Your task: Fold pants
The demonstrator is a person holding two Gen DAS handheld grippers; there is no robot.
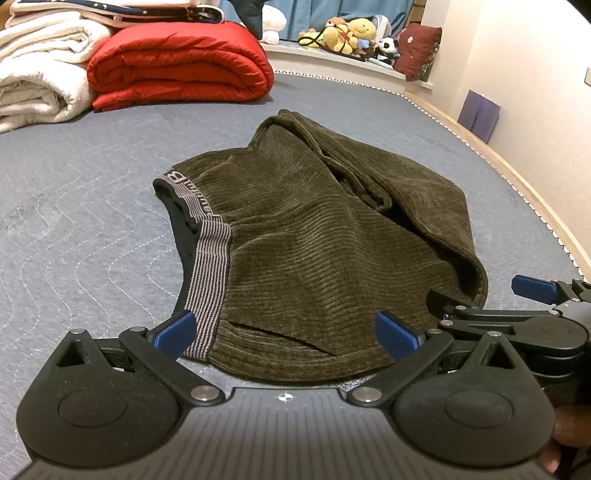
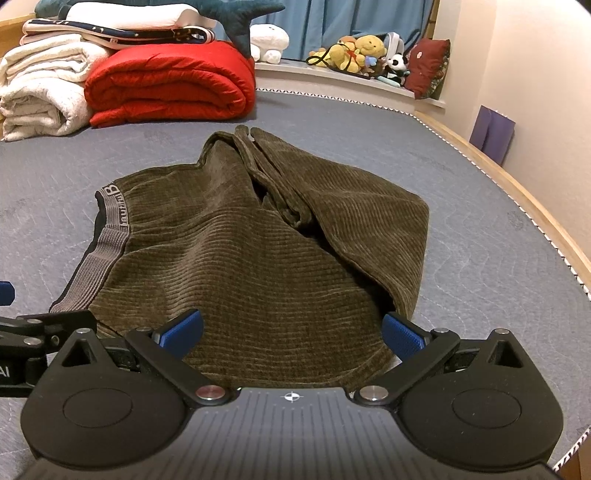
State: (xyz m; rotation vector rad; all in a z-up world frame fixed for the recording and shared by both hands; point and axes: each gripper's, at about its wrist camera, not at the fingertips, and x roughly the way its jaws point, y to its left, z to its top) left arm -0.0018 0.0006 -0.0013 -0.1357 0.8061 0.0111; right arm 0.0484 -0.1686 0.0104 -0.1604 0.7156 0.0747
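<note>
Here the bed (image 1: 74, 192) fills most of both views, its grey quilted cover running from the lower edge up to the sill at the top. The pants (image 1: 314, 229), olive corduroy, lie folded into a broad lump at the centre of each frame, the legs doubled back over the seat in a rumpled ridge toward the upper right. Their striped waistband (image 1: 212, 266) curves down the left side of the lump; in the left wrist view it reaches the lower centre, right by the near edge.

At upper left sit a red quilt (image 1: 177, 62) and white blankets (image 1: 40, 77), stacked side by side. Stuffed toys (image 1: 347, 33) and a dark red cushion (image 1: 419, 50) line the sill at upper right.

The left gripper (image 1: 286, 332) stands wide open at the bottom of its view, its blue pads straddling the near hem of the pants, holding nothing. The right gripper (image 2: 291, 332) is likewise spread wide over the near edge of the cloth, empty.

Only the left wrist view shows the right gripper from the side, at lower right, along with a hand (image 1: 565, 439) at the bottom right corner. Only the right wrist view shows part of the left gripper at its left edge, and a blue plush tail (image 2: 243, 22) over the quilt.
</note>
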